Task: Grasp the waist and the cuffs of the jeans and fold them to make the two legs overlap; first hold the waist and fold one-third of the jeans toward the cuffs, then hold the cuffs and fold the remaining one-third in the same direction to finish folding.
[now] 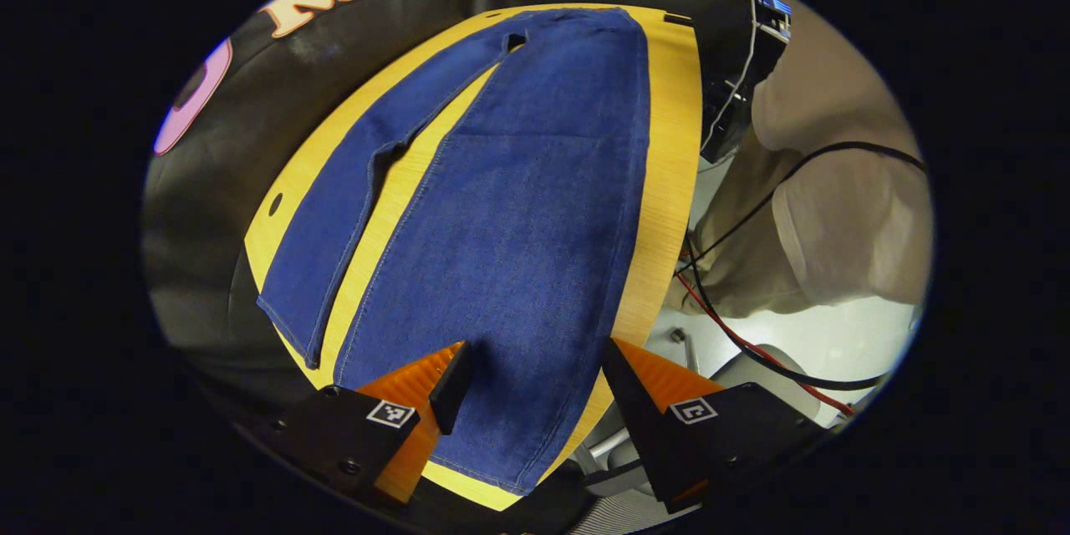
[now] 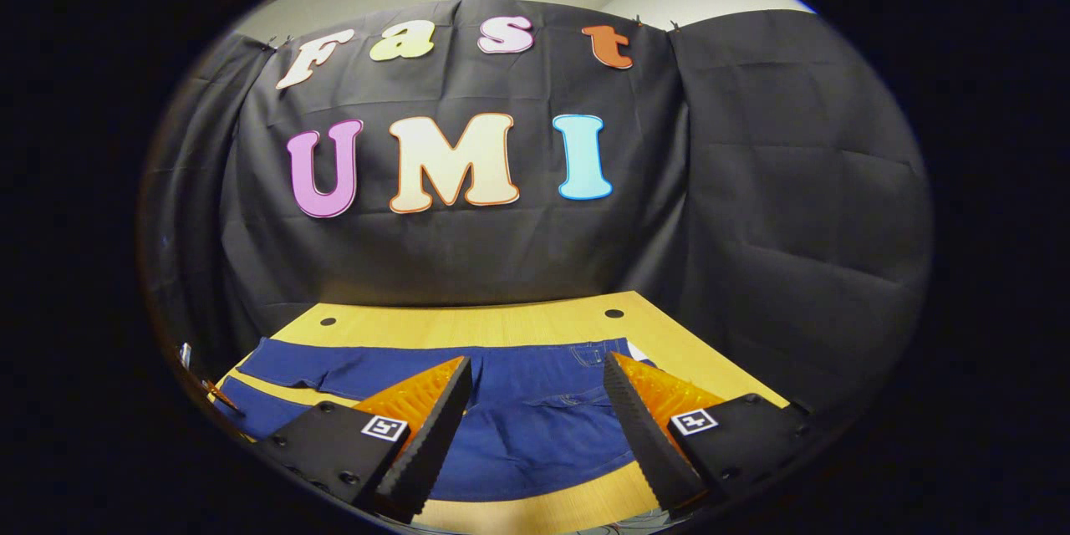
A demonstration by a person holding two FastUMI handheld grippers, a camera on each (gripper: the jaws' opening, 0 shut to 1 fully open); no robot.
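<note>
Lying flat and unfolded on the yellow-topped table [image 1: 669, 184]: one pair of blue jeans [image 1: 518, 209], legs parted with a strip of tabletop showing between them, no fold yet made; left gripper [image 1: 535, 384], jaws spread wide, nothing between them, hovering over the cuff end of the nearer leg, the hem running just ahead of and below the jaws, the far leg off to the left of the left finger; right gripper [image 2: 535, 401], jaws likewise spread and empty, poised above the waist end, the pocket and belt-loop stitching of the jeans [image 2: 543, 410] showing in the gap between the fingers, bare table edge beneath the jaws; a person's pale sleeve [image 1: 836, 184] and trailing cables [image 1: 752, 334] lie well to the right of the left gripper's jaws, clear of the cloth. Step in hand, by judgement: the first grasp, waist and cuffs together, to bring one leg over the other. Advice: lower each gripper until the lower finger slides under the edge of the nearer leg; pinch the full thickness of denim, hem at one end and waistband at the other; lift both ends level and carry them across at the same pace, so the seams meet and the cloth does not twist or drag.
</note>
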